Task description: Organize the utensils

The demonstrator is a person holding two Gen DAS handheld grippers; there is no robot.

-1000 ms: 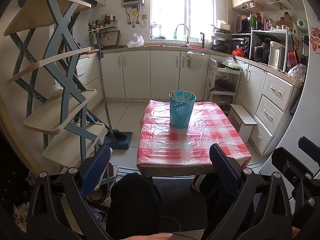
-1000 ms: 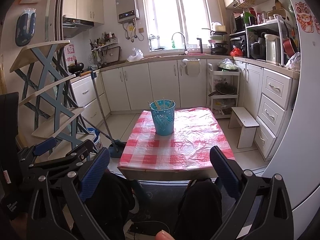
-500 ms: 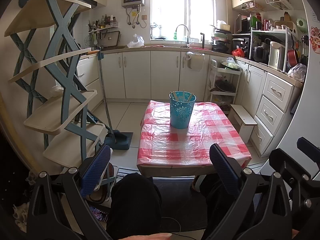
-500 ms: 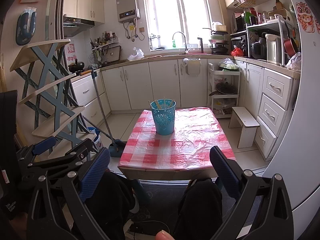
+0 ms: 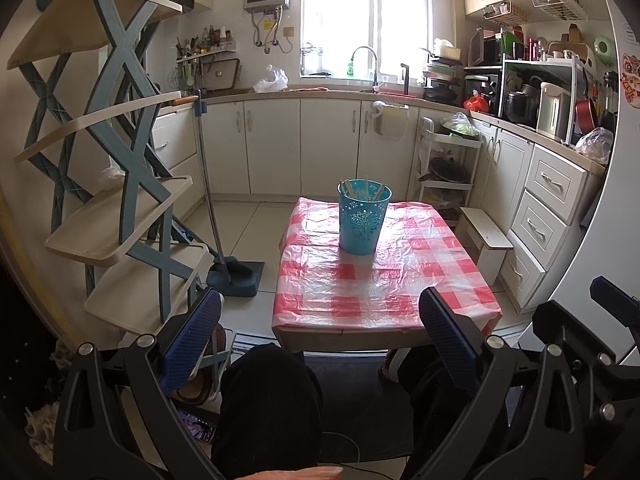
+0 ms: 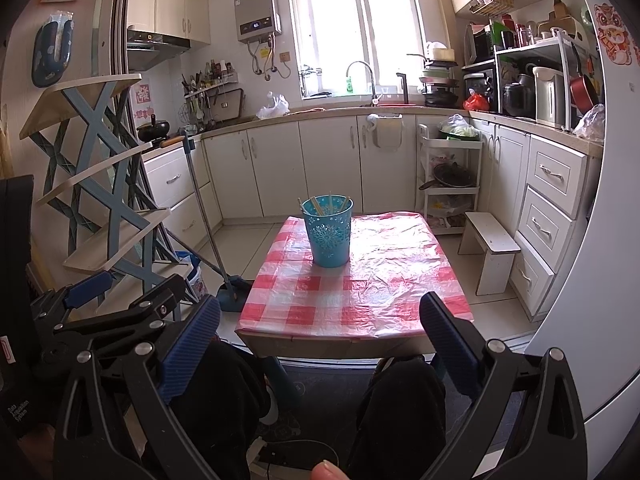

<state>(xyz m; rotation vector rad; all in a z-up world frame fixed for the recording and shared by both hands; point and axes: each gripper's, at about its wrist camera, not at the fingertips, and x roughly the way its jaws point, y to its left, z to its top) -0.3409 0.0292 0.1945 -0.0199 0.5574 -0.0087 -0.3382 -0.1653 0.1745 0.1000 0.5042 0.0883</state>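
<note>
A teal perforated holder [image 5: 363,220] stands upright on the far half of a low table covered in a red-and-white checked cloth [image 5: 384,284]. Several wooden chopsticks [image 5: 366,190] stand inside it. The holder also shows in the right wrist view [image 6: 330,232], with the chopsticks [image 6: 326,205] in it. My left gripper [image 5: 320,336] is open and empty, held well back from the table's near edge above the person's knees. My right gripper [image 6: 320,340] is open and empty, likewise short of the table.
A blue-and-cream folding shelf rack [image 5: 116,184] stands at the left. A broom and dustpan [image 5: 230,276] sit on the floor left of the table. A small white stool [image 5: 486,240] is right of the table, before the drawers [image 5: 548,216]. Kitchen cabinets line the back.
Both views have shifted very slightly; the holder and chopsticks have not moved. Both grippers stay open.
</note>
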